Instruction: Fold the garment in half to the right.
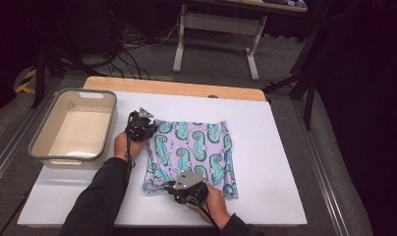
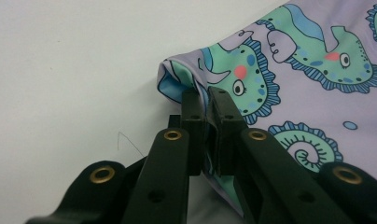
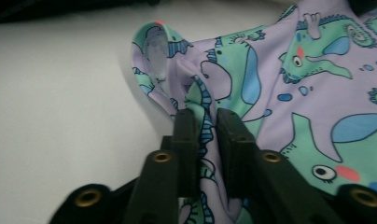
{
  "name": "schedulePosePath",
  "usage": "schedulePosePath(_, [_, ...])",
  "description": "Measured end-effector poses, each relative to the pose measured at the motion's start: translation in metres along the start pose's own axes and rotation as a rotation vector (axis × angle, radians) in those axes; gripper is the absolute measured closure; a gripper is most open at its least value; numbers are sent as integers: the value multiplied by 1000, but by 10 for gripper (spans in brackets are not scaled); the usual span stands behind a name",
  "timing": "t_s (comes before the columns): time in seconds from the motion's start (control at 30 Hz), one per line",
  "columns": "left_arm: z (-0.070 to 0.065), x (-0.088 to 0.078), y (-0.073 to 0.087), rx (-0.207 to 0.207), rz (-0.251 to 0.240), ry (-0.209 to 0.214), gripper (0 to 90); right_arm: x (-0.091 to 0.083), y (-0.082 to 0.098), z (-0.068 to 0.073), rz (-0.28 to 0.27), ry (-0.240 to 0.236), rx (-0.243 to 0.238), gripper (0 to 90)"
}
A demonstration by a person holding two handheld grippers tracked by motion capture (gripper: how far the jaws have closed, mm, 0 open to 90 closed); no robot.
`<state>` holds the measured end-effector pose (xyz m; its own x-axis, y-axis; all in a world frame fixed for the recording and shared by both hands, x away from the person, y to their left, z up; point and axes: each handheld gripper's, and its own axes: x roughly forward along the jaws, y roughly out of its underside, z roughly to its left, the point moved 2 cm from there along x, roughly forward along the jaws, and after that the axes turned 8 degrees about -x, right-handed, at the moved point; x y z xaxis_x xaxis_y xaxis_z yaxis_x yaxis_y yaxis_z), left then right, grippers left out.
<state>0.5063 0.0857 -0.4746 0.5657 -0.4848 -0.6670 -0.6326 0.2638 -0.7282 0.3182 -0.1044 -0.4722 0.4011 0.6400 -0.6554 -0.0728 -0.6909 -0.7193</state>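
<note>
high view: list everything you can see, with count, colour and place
cloth: 1, lilac with green seahorse print, flat at the middle of the table
bin: 1, grey rim, cream inside, on the table's left side, nothing in it
table: 1, white top with a wooden far edge
desk frame: 1, pale grey legs, on the floor beyond the table
cables: several, black, on the floor at the far left
left gripper: 1, black, shut on the cloth's far left corner
right gripper: 1, black, pinching a fold at the cloth's near edge
forearms: 2, dark sleeves, coming in from the bottom
</note>
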Motion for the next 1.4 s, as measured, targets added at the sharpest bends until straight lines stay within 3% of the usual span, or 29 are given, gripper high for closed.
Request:
schedulePosePath(0.1, [0, 0, 1, -14, 1, 5, 852, 3, -2, 1, 17, -14, -10, 560])
schedulePosePath(0.27, [0, 0, 1, -1, -3, 1, 849, 8, -6, 3, 31, -4, -15, 395])
schedulePosePath(0.4, [0, 0, 1, -1, -4, 2, 848, 12, -9, 3, 47, -14, -11, 372])
schedulePosePath(0.53, [0, 0, 2, -4, -7, 0, 848, 18, -14, -1, 61, 16, 2, 367])
schedulePosePath(0.63, [0, 0, 1, -7, -8, 3, 848, 20, -16, -4, 74, 36, 10, 412])
schedulePosePath(0.83, [1, 0, 1, -7, -7, 4, 849, 20, -15, -9, 77, 56, 71, 632])
schedulePosePath(1.0, [0, 0, 1, 1, -2, -1, 850, 20, -15, -8, 87, 55, 48, 815])
schedulePosePath(1.13, [1, 0, 1, 1, -9, 1, 850, 20, -15, -8, 84, 61, 53, 847])
schedulePosePath(1.17, [2, 0, 1, 6, -17, -3, 852, 18, -15, -10, 65, 30, 76, 856])
schedulePosePath(1.2, [1, -1, 1, -16, -14, 4, 853, 17, -15, -10, 57, 22, 83, 857])
schedulePosePath(1.3, [2, -2, 1, 5, -29, -10, 854, 13, -18, -7, 29, 29, 61, 858])
schedulePosePath(1.33, [0, -3, 2, -15, -33, -7, 854, 12, -19, -7, 21, 31, 59, 859])
schedulePosePath(1.37, [1, -4, 2, -1, -44, -13, 856, 11, -20, -6, 4, 31, 53, 860])
schedulePosePath(1.4, [0, -5, 3, -15, -42, -10, 856, 10, -20, -5, -2, 34, 55, 860])
